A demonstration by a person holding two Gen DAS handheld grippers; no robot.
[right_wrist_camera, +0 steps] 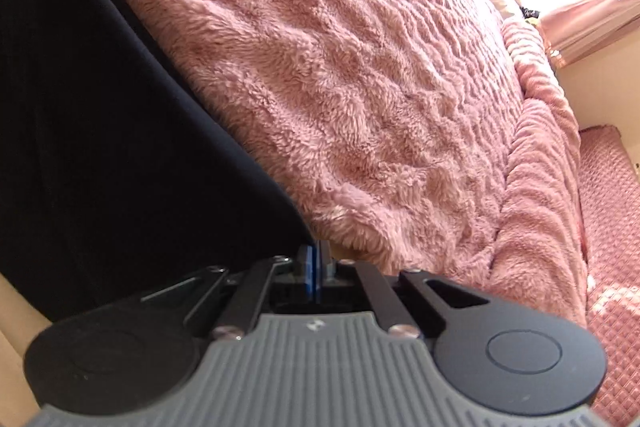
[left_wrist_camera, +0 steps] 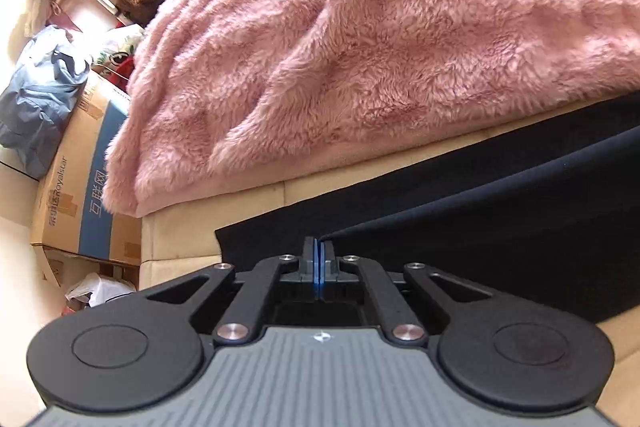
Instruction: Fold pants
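Both claws clamped on dark pants (left_wrist_camera: pixel 500 195) edge — left claw (left_wrist_camera: pixel 319 247), right claw (right_wrist_camera: pixel 316 251).

Pinks, navy and black across the bed.

The blanket (left_wrist_camera: pixel 400 47) is dusty pink, plush, with wavy ridged rows; the pants (left_wrist_camera: pixel 500 207) are plain dark navy, reading near black in the right wrist view (right_wrist_camera: pixel 100 127). The bed (left_wrist_camera: pixel 180 239) under them is plain beige. The left tool (left_wrist_camera: pixel 319 247) is matte black with blue pads, silver rivets and a grey ribbed housing; the right tool (right_wrist_camera: pixel 316 255) has the same colours. A brown carton (left_wrist_camera: pixel 80 187) carries a blue band with white lettering, and a pale blue bag (left_wrist_camera: pixel 40 99) sits on it. A quilted pink cover (right_wrist_camera: pixel 612 227) shows a diamond grid, beside a shiny pink curtain (right_wrist_camera: pixel 592 15).
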